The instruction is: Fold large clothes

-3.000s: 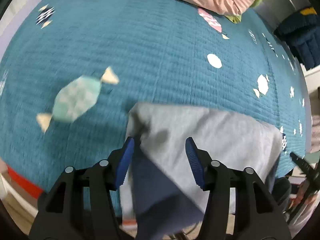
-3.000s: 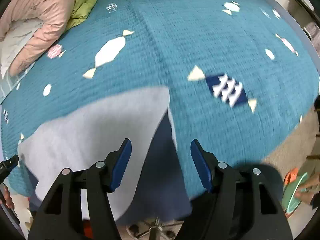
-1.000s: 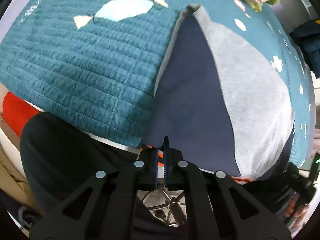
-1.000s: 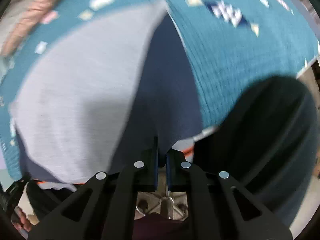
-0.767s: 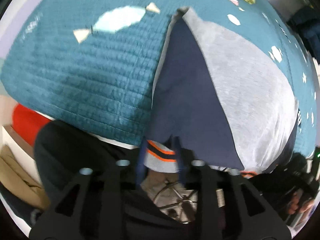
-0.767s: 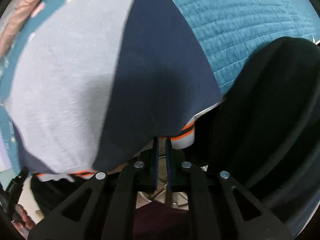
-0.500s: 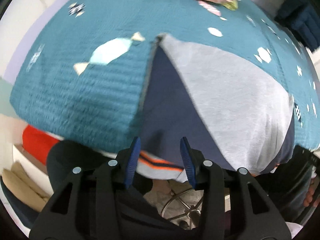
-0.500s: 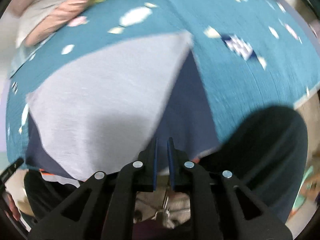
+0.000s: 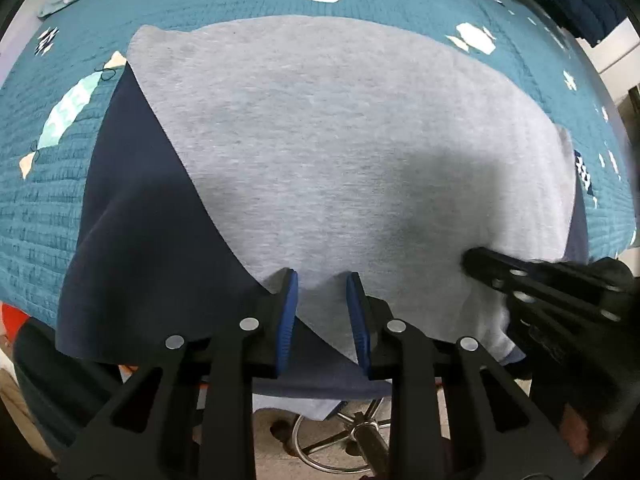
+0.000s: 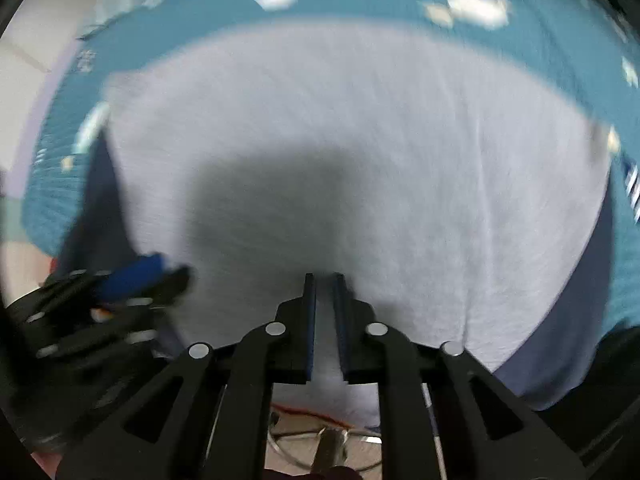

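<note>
Teal quilted bed point(image 9: 36, 216) with candy-shaped patches, dark clothes piled at its far right corner, chair base on the floor below the near edge.

Left wrist view first. Grey and navy sweatshirt point(image 9: 340, 152) spread flat over the bed's near half, navy sleeve point(image 9: 136, 240) folded in along the grey body's left side, hem draped off the bed's near edge. Left tool point(image 9: 322, 292) at that hem, jaws partly spread and closing, grey fabric rising between the blue pads point(image 9: 289, 312) but not visibly squeezed. A second ago clamped tight at the striped cuff off the sleeve's low end; now over at the grey body's bottom edge. Right tool point(image 9: 480, 262) just beside, to the right along the same hem.

Right wrist view, blurred. Same sweatshirt point(image 10: 360, 140) filling the frame, second navy sleeve point(image 10: 560, 340) along the body's right side. Right tool point(image 10: 323, 280) pressed almost together, a narrow slot left, a strip of grey hem in it and apparently pinched. Left tool point(image 10: 160, 270) smeared, left of it along the hem.

Likely meaning: sleeves done, both tools taking the bottom edge, ready to carry it up toward the collar end.
</note>
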